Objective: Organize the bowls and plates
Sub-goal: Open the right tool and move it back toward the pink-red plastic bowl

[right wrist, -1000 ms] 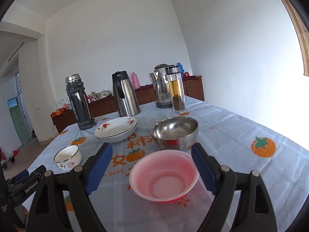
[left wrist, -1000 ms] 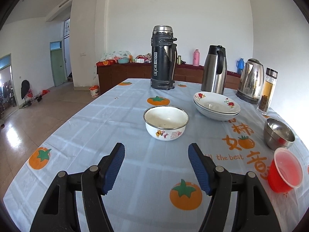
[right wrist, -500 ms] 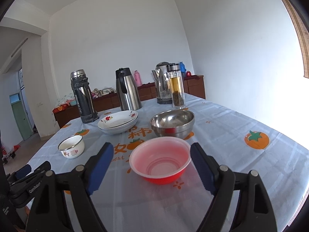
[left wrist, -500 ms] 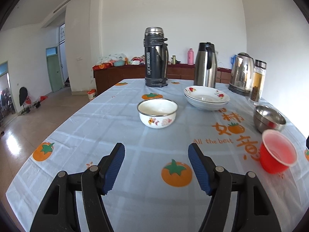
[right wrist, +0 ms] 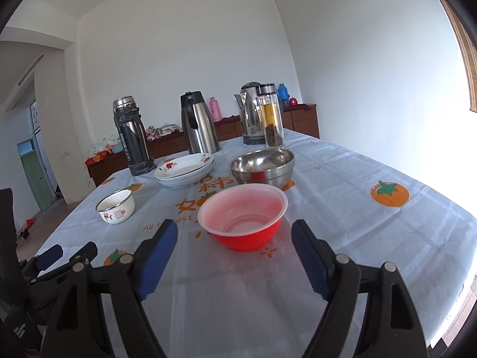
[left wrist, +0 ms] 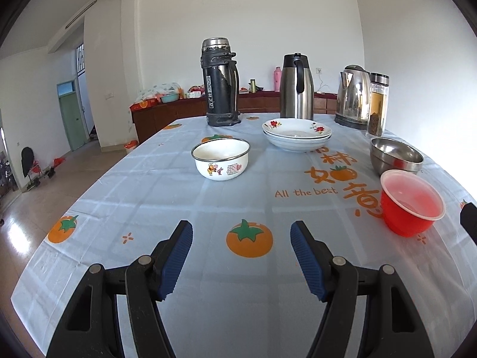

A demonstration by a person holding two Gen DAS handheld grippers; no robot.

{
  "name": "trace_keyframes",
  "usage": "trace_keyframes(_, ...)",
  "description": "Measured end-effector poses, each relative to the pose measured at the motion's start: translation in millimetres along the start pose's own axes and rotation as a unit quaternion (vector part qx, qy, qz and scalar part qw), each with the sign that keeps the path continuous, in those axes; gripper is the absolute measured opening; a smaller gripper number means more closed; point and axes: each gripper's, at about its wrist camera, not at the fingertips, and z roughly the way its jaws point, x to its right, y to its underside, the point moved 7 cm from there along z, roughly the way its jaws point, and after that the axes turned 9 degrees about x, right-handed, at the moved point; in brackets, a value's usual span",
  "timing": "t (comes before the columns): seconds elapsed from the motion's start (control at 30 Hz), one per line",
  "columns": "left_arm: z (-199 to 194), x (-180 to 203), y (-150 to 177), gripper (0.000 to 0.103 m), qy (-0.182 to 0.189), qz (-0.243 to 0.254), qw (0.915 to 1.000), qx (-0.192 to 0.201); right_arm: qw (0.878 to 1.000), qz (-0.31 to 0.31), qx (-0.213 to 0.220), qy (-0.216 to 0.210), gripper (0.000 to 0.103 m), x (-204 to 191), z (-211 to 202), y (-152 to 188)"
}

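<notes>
Left gripper (left wrist: 241, 256): hovering over the near part of the table with its blue-padded fingers (left wrist: 176, 258) spread wide, gripping nothing; an orange tomato print is showing between them.
Right gripper (right wrist: 234, 256): also standing wide open and empty, pointing at the red bowl just beyond its fingertips, not touching it.
Red bowl (right wrist: 243, 216): sitting upright on the tablecloth at the near right, translucent rim, nothing visible inside; in the left wrist view it (left wrist: 411, 201) is lying far to the right of the left gripper.
Steel bowl (right wrist: 262, 167): standing just behind the red bowl, farther from the grippers; whether the two are touching cannot be told.
Stacked plates (left wrist: 297, 134): white with red flowers, nesting in a pile toward the far middle of the table.
Enamel bowl (left wrist: 220, 158): white with a cartoon print, sitting alone left of the plates, nearer than them.
Far row: a dark flask (left wrist: 220, 85), a steel carafe (left wrist: 296, 88), an electric kettle (left wrist: 353, 95) and a glass tea bottle (left wrist: 378, 104) are standing upright, left to right.
Tablecloth (left wrist: 149, 185): pale blue with tomato prints, covering the whole table.
</notes>
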Motion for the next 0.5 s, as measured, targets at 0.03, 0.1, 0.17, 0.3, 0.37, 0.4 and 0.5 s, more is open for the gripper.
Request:
trace_keyframes(0.03,-1.5,-0.9,0.2,0.070,-0.001,-0.002,1.0000,0.001,1.000,0.001,-0.002,-0.001,0.080,0.1,-1.1,1.6)
trace_keyframes(0.1,-2.8,-2.4,0.8,0.070,-0.002,-0.004,1.0000,0.001,1.000,-0.001,-0.007,-0.002,0.079,-0.7,-3.0,4.7)
trace_keyframes(0.17,-4.1,-3.1,2.0,0.070,-0.003,-0.003,1.0000,0.000,1.000,-0.001,-0.009,-0.005,0.078,-2.0,-4.9,6.5)
trace_keyframes(0.3,-7.2,-5.1,3.8,0.070,-0.006,0.002,1.0000,-0.001,1.000,-0.005,-0.016,-0.019,0.070,-9.4,-7.4,9.4)
trace_keyframes(0.37,-8.5,-5.7,4.8,0.070,-0.008,0.007,0.9999,-0.002,0.999,-0.010,-0.020,-0.026,0.064,-14.7,-7.3,10.2)
trace_keyframes(0.4,-9.1,-5.6,5.0,0.070,-0.007,0.008,0.9999,-0.002,0.999,-0.011,-0.021,-0.030,0.062,-16.9,-7.5,10.4)
trace_keyframes(0.5,-11.2,-4.0,4.3,0.070,0.000,0.009,1.0000,-0.001,0.999,-0.014,-0.022,-0.031,0.059,-18.2,-7.8,9.9)
